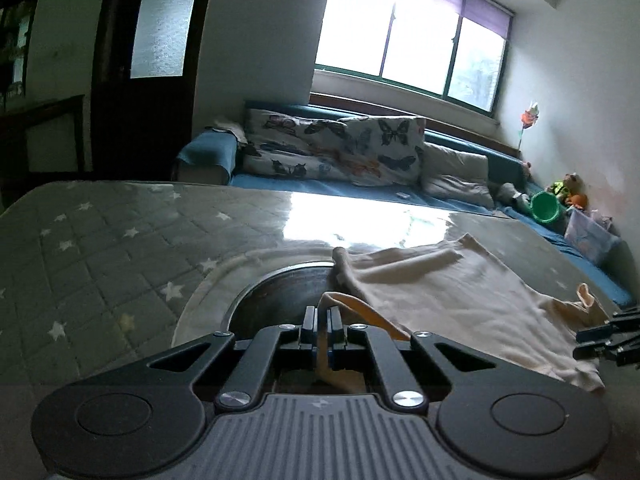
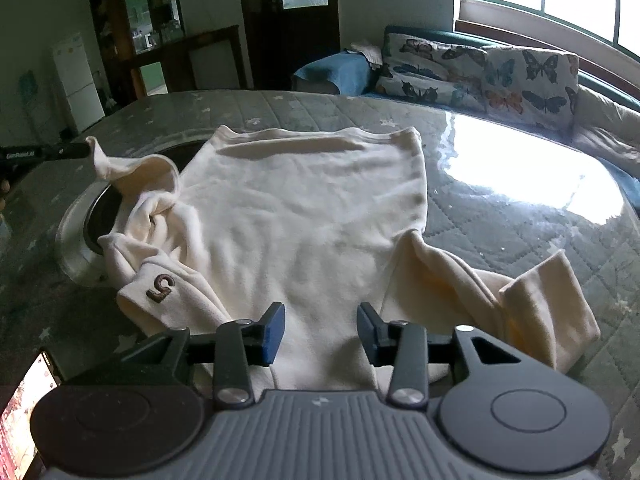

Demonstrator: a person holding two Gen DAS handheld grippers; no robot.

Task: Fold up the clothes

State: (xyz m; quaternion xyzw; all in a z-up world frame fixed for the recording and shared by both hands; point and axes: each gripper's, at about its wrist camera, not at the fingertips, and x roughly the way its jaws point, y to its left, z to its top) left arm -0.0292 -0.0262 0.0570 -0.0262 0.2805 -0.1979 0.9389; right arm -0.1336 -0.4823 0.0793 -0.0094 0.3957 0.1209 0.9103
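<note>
Left gripper (image 1: 322, 322) clenched on a sleeve (image 1: 360, 312) of the cream shirt (image 2: 304, 208). Right gripper (image 2: 320, 328) released above the shirt's near edge. Only from the right wrist: embroidered "5" (image 2: 160, 283) and phone (image 2: 24, 400).

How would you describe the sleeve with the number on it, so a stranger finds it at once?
Start at the round table with the star-patterned cover, where a cream shirt lies flat. Go to the shirt's crumpled side by the round metal ring. The sleeve there bears a brown "5", which the plain opposite sleeve lacks.
</note>
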